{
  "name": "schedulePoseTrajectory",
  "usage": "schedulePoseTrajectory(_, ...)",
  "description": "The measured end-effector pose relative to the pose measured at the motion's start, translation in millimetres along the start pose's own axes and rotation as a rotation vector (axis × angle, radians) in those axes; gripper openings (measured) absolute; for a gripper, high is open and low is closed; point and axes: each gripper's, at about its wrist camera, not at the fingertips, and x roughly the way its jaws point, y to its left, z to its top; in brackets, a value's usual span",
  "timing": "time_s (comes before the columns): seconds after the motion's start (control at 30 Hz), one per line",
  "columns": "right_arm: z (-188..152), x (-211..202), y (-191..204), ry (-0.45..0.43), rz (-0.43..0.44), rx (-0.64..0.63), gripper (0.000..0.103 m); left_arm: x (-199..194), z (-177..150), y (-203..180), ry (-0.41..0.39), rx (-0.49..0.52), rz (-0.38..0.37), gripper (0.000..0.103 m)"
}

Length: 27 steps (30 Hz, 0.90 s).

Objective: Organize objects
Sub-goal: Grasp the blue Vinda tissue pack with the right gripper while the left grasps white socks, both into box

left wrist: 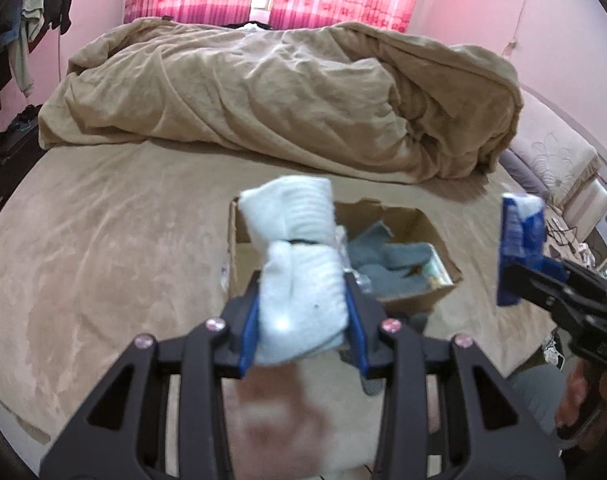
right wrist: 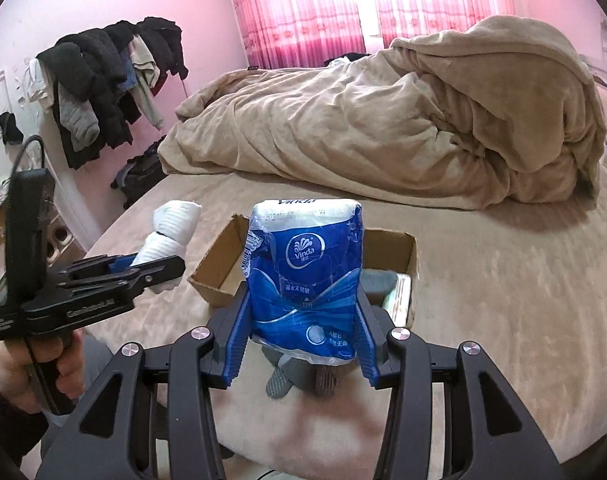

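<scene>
My left gripper (left wrist: 303,316) is shut on a rolled white sock bundle (left wrist: 299,264) and holds it above the near edge of an open cardboard box (left wrist: 415,220) on the bed. The bundle also shows in the right wrist view (right wrist: 171,228). My right gripper (right wrist: 301,344) is shut on a blue Vinda tissue pack (right wrist: 303,276), held upright in front of the box (right wrist: 395,248). The pack shows at the right in the left wrist view (left wrist: 521,240). Grey socks (left wrist: 387,264) lie inside the box.
A grey sock (right wrist: 299,376) lies on the bed sheet (left wrist: 103,260) in front of the box. A heaped tan duvet (left wrist: 283,92) fills the far half of the bed. Dark clothes (right wrist: 103,80) hang on a rack at left. A nightstand (left wrist: 599,216) stands at right.
</scene>
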Motion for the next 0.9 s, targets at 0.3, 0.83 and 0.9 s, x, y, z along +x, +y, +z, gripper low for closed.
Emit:
schedulePoseTrajectory(0.3,3.2,29.9,-5.7,0.024,0.01,0.013,0.048,59.0,17.2,6.7,0.057,0.046,0.036,0.039)
schedulePoseTrajectory(0.83,15.7,90.5,6.9,0.086,0.052,0.001,0.048,47.8,17.4,23.6,0.043,0.051,0.055,0.061)
schedulePoseTrajectory(0.9,17.1,100.6,15.8,0.097,0.062,-0.01,0.048,35.4,14.9,30.2,0.025,0.047,0.062,0.065)
